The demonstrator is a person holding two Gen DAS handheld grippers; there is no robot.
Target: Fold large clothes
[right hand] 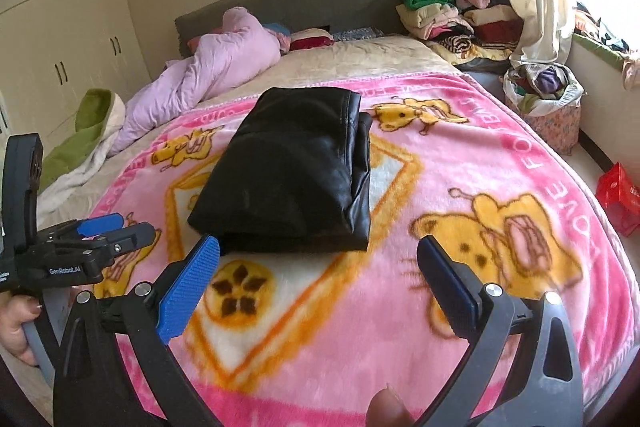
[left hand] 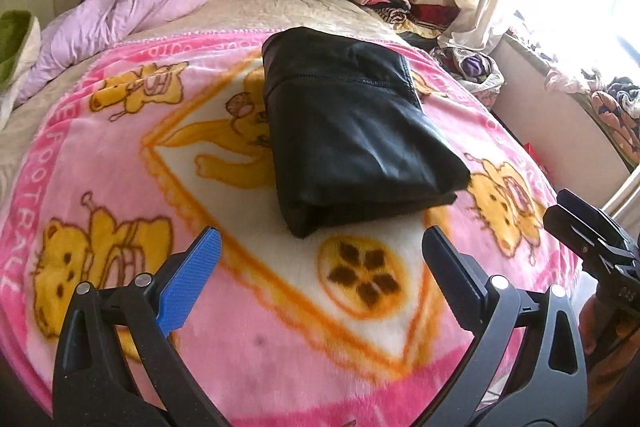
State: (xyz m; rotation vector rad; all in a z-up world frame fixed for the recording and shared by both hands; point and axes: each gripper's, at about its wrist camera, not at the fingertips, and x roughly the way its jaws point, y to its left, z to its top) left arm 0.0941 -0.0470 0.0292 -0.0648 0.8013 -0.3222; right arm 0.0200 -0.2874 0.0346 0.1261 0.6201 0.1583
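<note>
The garment [left hand: 352, 123] is black with a smooth, slightly glossy, leather-like surface and lies folded into a compact, roughly rectangular bundle of several stacked layers. A stitched seam runs across its upper panel, and a thick rounded fold forms the near edge, where the layers show as a dark band. In the right wrist view the garment [right hand: 288, 175] shows a second, narrower layer protruding along its right side. It rests near the middle of a pink blanket [left hand: 120, 155] printed with yellow cartoon bears, spread over the bed [right hand: 360, 59]. The left gripper [left hand: 320, 267] is released, its jaws spread wide above the blanket just short of the garment's near edge and touching nothing. The right gripper [right hand: 318, 271] is likewise released, jaws wide apart, holding nothing, positioned near the same edge. A purple quilt [left hand: 132, 11] lies bunched at the far left of the bed. A pile of clothes [right hand: 448, 15] sits beside the headboard [right hand: 300, 3].
</note>
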